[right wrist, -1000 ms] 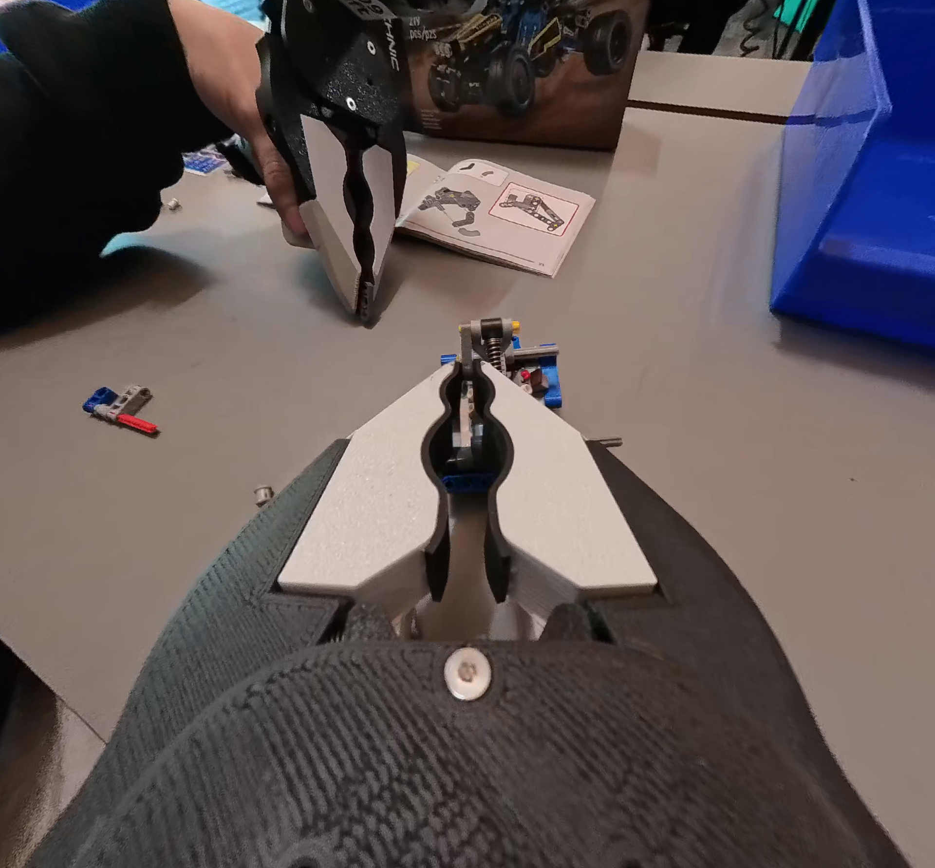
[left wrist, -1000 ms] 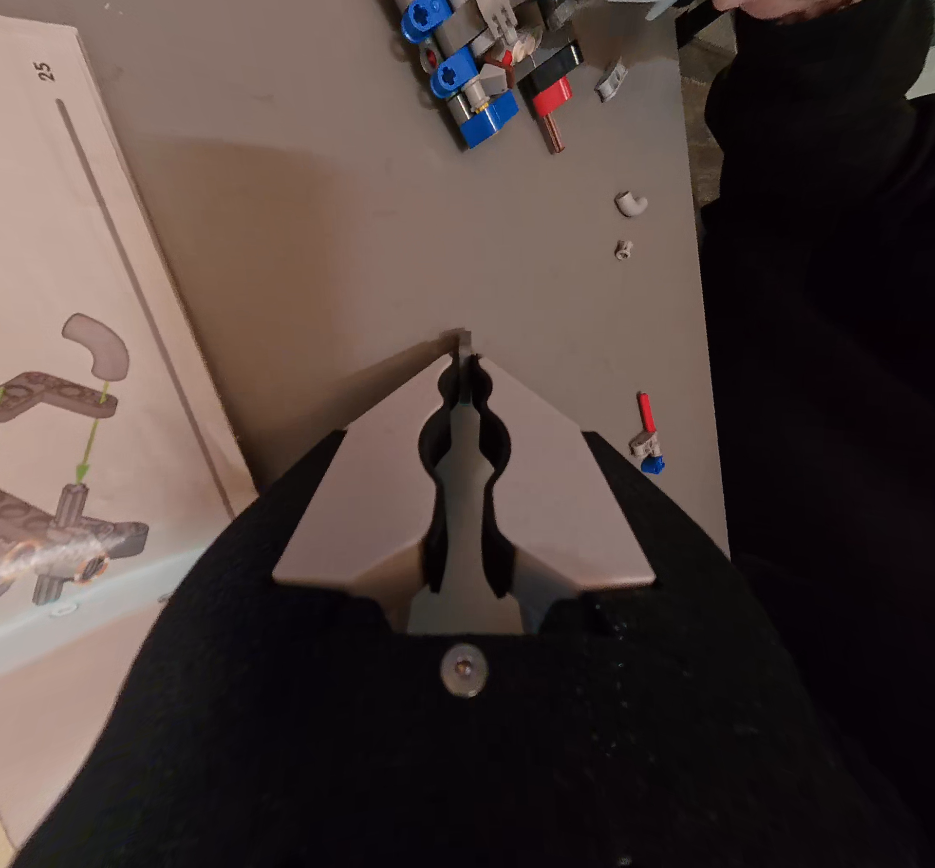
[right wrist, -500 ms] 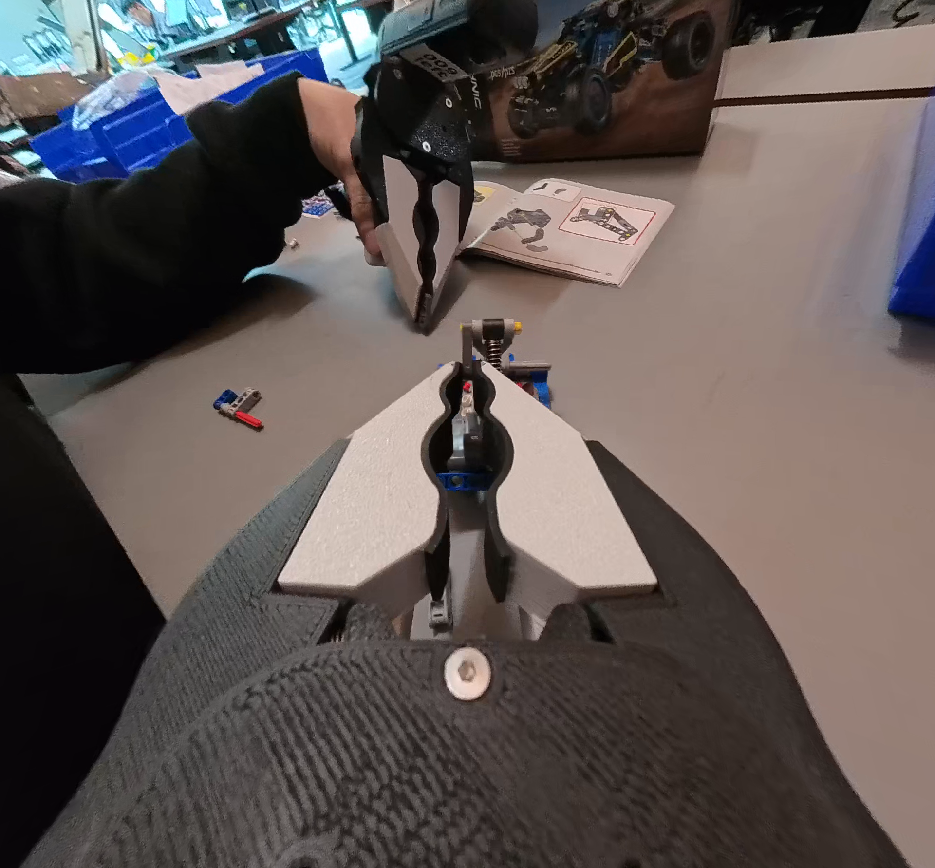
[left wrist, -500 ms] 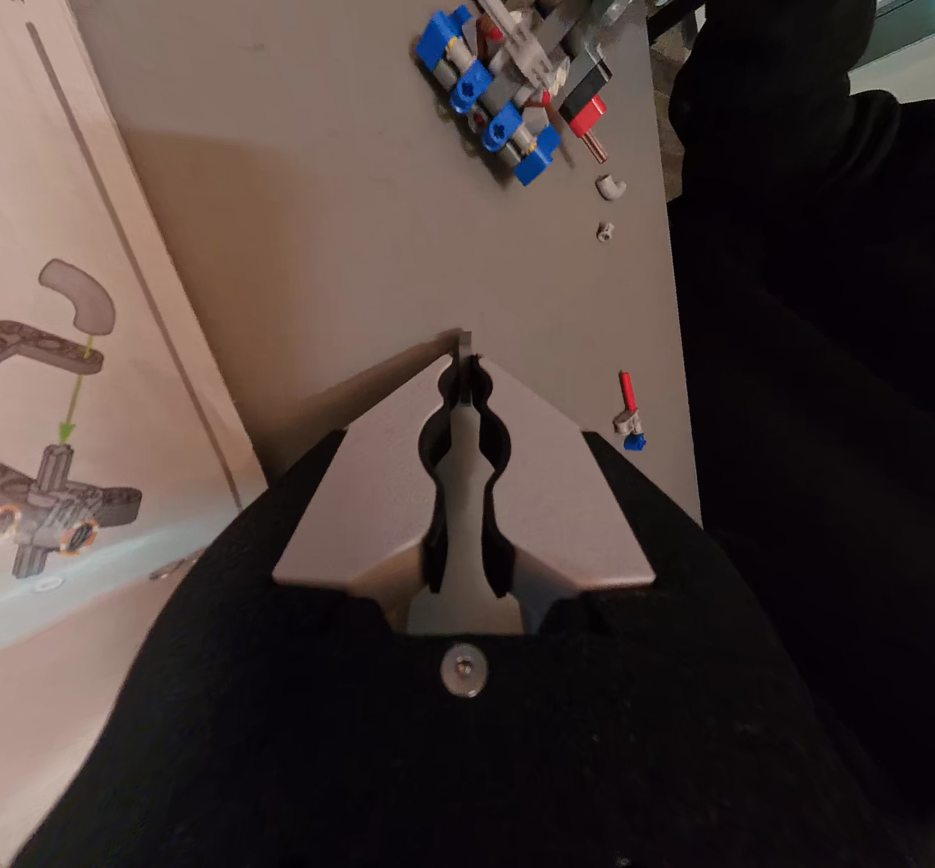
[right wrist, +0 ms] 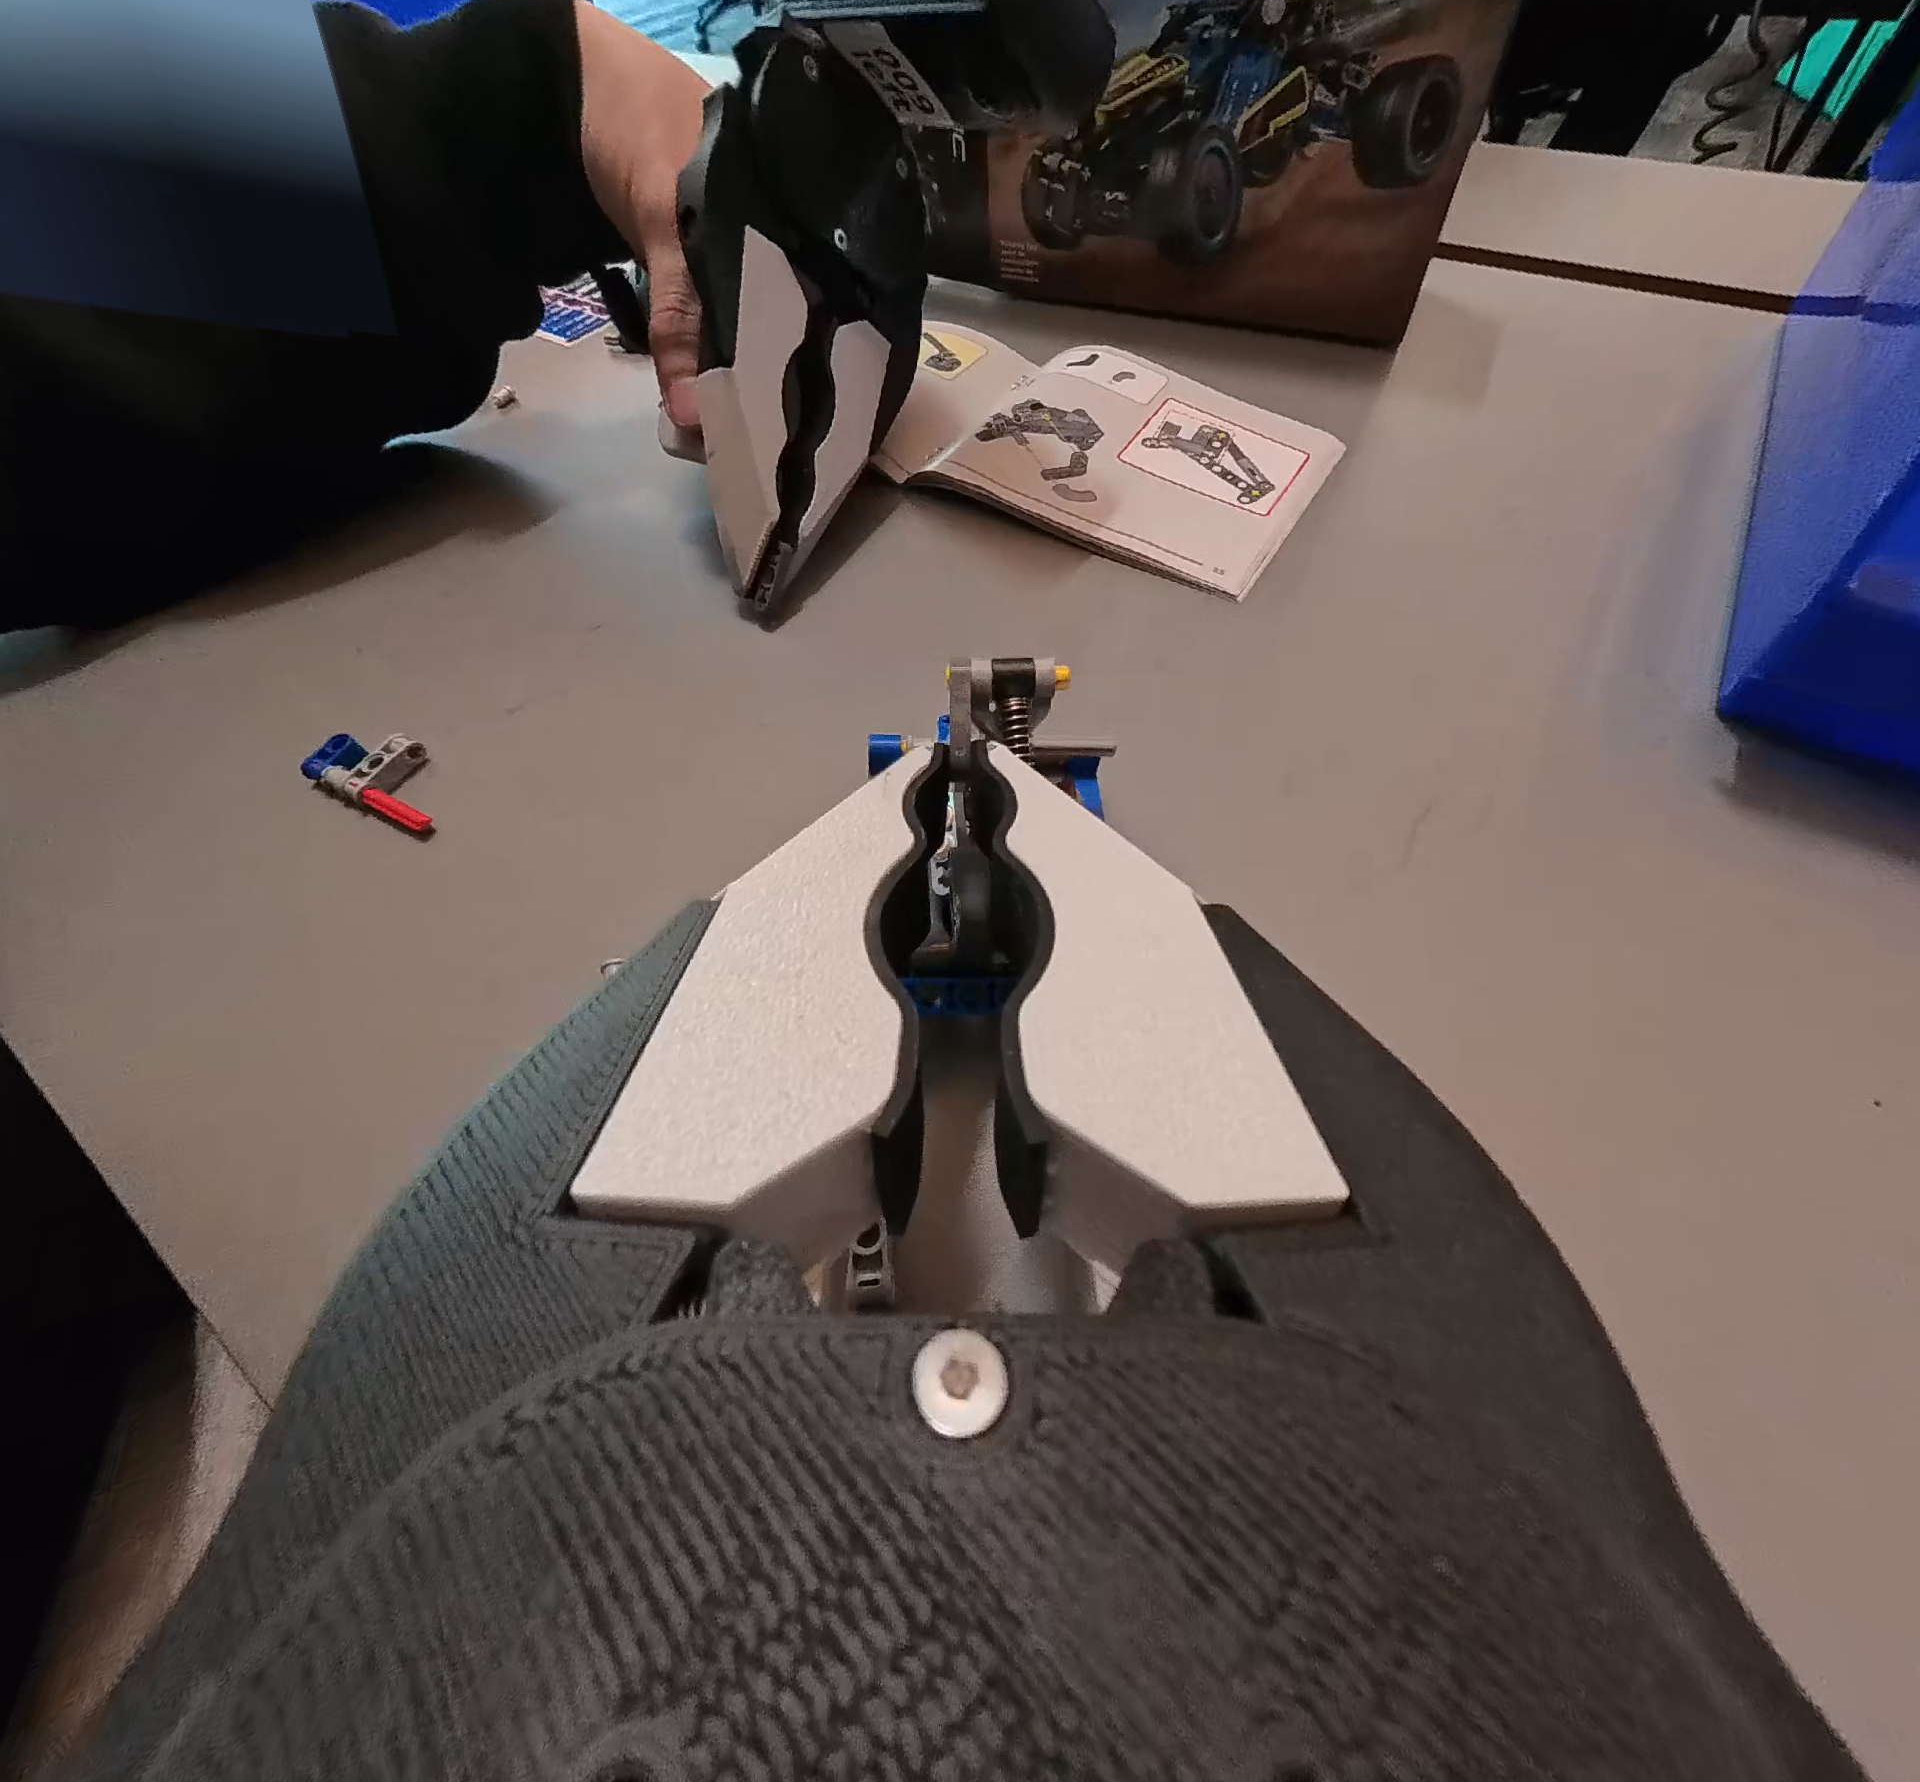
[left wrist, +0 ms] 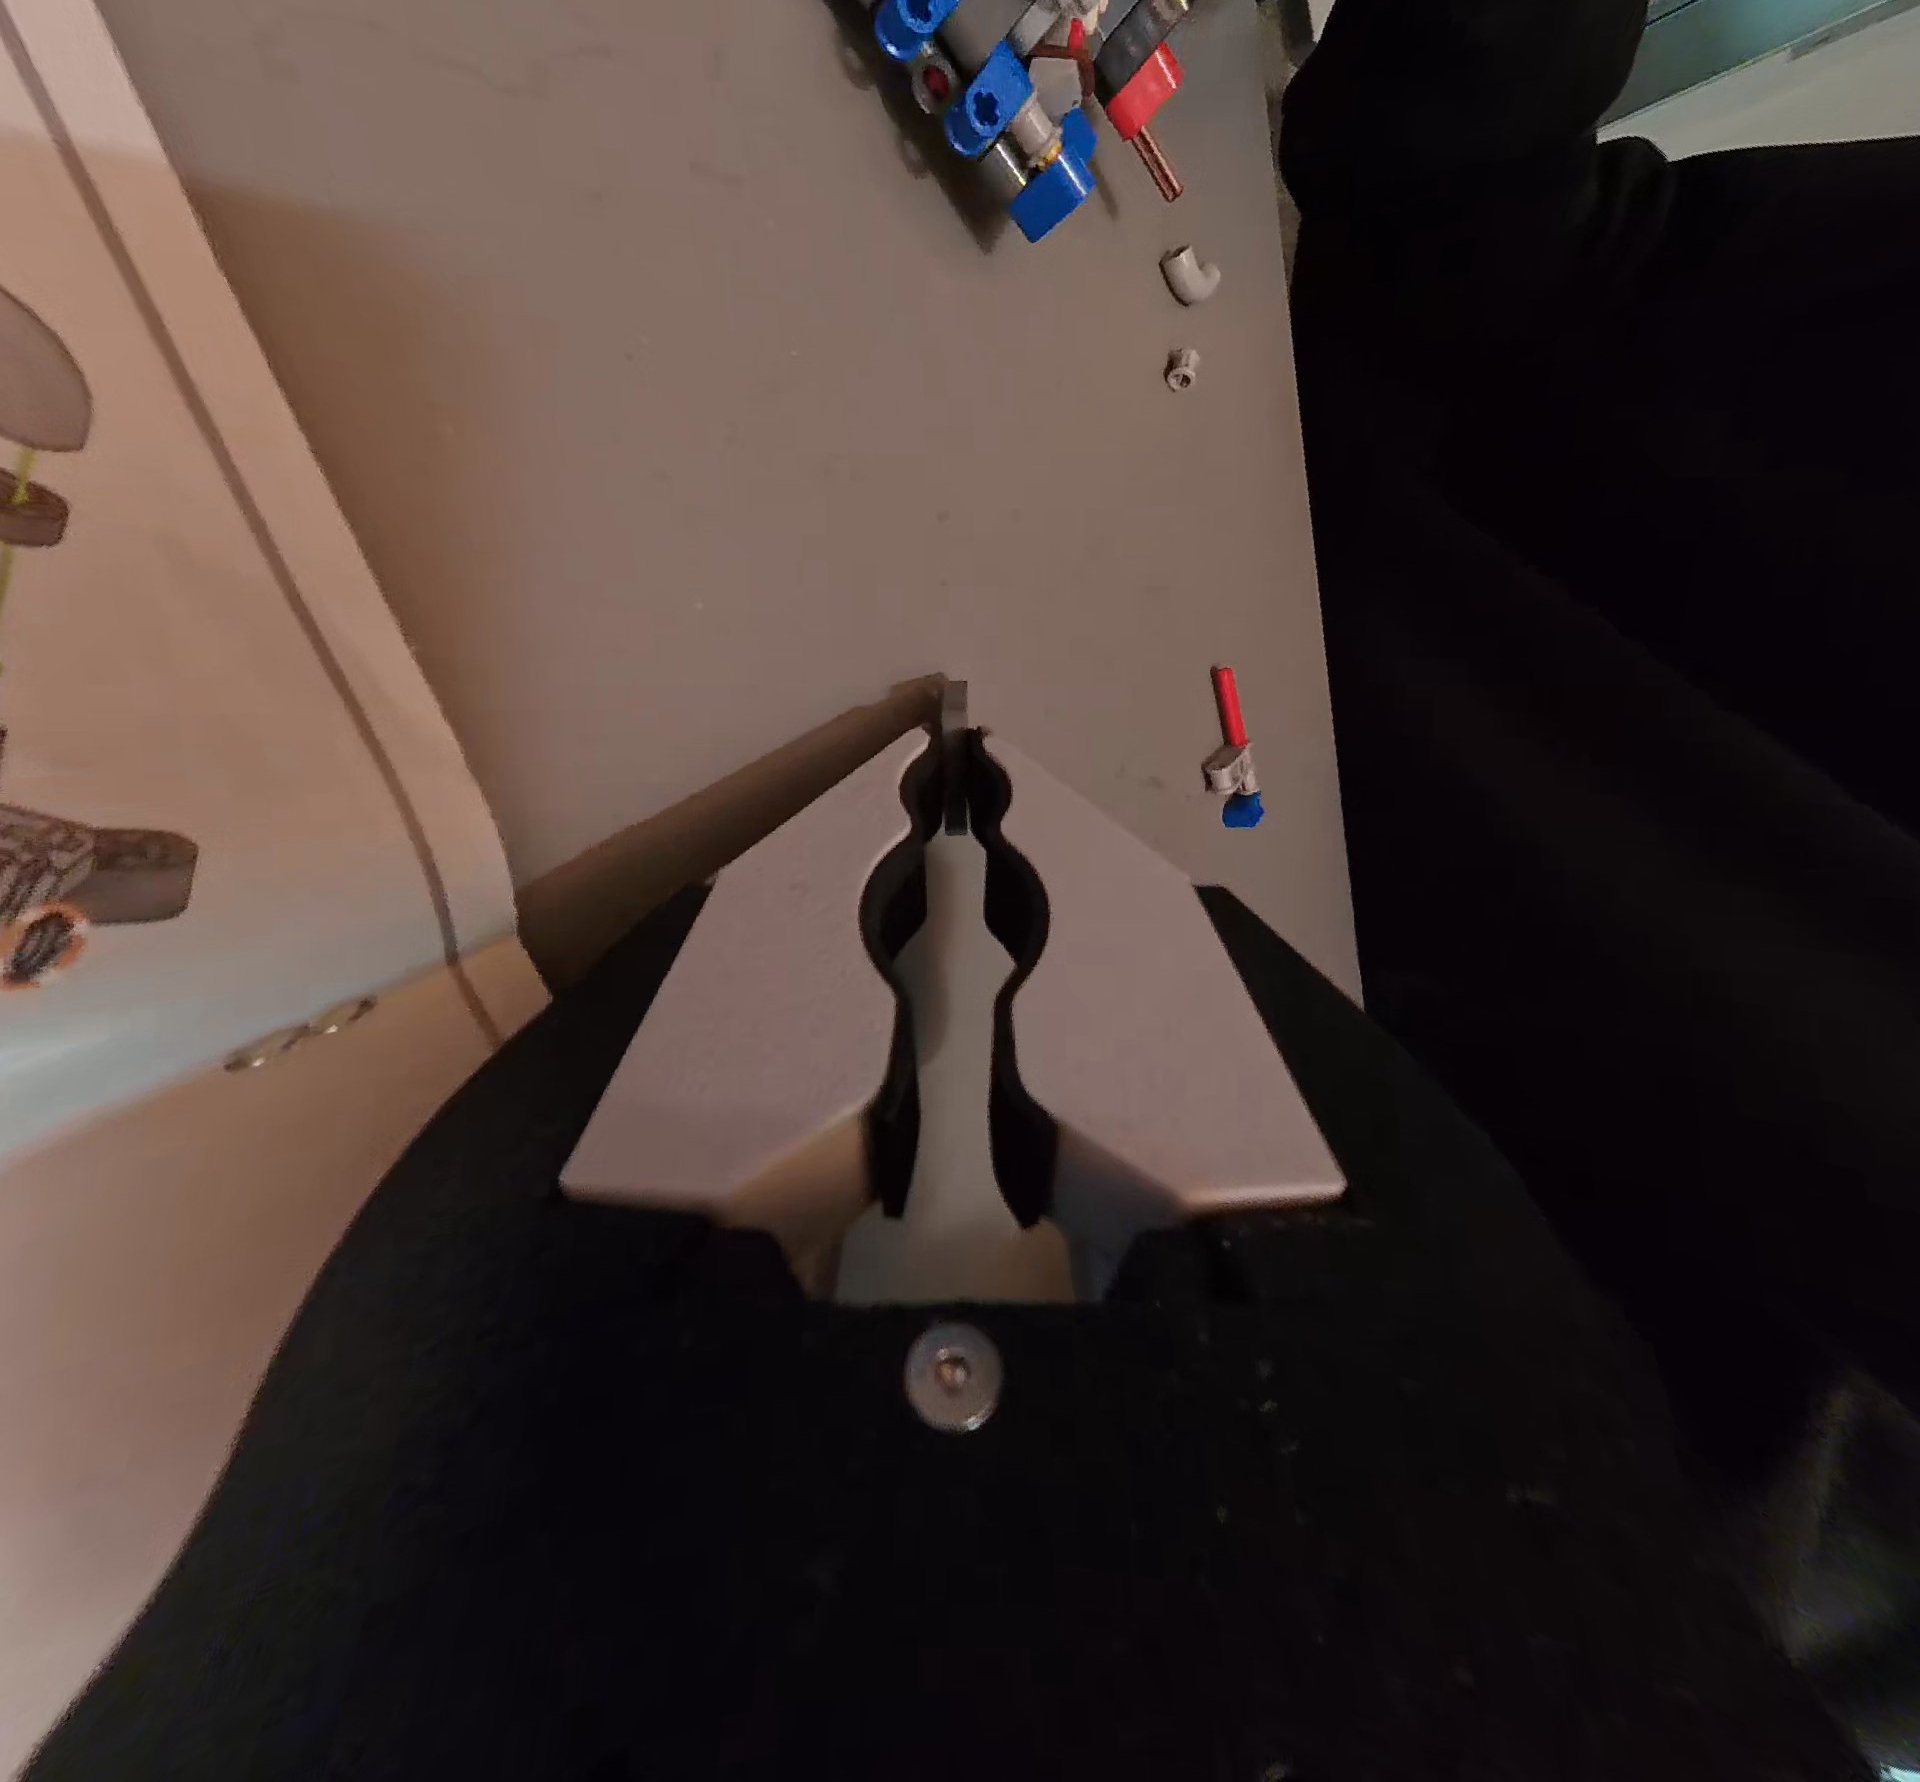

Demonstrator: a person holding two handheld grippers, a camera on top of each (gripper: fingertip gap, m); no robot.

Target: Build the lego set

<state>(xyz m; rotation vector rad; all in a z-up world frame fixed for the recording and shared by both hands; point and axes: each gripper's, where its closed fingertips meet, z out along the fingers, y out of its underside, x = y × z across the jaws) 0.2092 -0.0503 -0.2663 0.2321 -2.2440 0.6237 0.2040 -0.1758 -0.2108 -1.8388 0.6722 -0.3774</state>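
I see a grey table [right wrist: 1507, 901] carrying a blue-and-grey brick assembly [left wrist: 987, 59], an open instruction booklet [right wrist: 1122, 465], a printed cardboard box [right wrist: 1247, 101] at the far edge and a blue bin [right wrist: 1829, 485]. Near the table's edge lie a small red, grey and blue piece [right wrist: 369, 776], a curved grey piece [left wrist: 1188, 272] and a tiny grey connector [left wrist: 1180, 369].

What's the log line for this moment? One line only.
left gripper: shut on small grey piece | right gripper: shut on grey beam of brick assembly | loose red-blue part on table
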